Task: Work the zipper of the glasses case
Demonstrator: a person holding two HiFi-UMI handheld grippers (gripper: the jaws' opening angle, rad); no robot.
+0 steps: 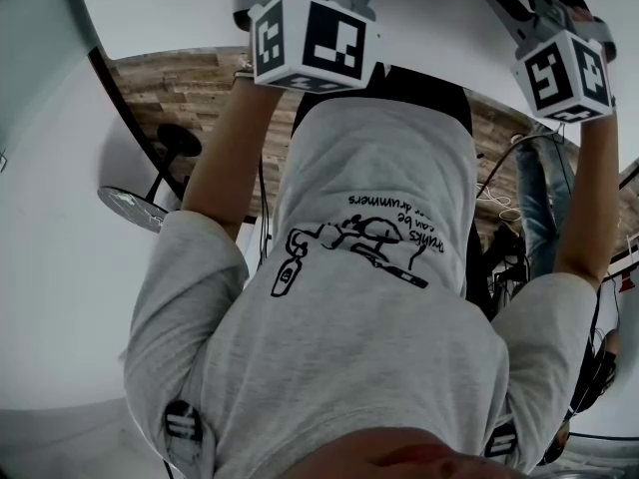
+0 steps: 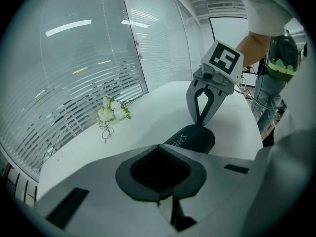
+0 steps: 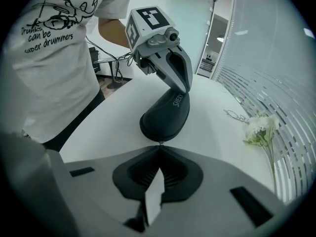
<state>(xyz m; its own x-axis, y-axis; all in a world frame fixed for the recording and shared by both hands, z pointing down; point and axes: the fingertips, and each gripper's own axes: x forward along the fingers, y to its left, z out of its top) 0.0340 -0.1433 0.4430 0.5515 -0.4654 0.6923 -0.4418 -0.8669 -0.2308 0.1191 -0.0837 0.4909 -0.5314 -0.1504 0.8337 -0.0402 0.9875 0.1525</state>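
Lightness likely lets the stiff glasses case (image 3: 165,115) skid (slick counter (image 3: 212,132)), so your left claw (image 3: 184,88) clamps its far end, right claw (image 3: 158,147) seemingly pinching the zipper pull (image 3: 159,142).

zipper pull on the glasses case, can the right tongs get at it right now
Likely yes: the right tongs look shut on the small metal zipper pull at the near end of the glasses case, with nothing in between. The left tongs seem to pinch the far end.
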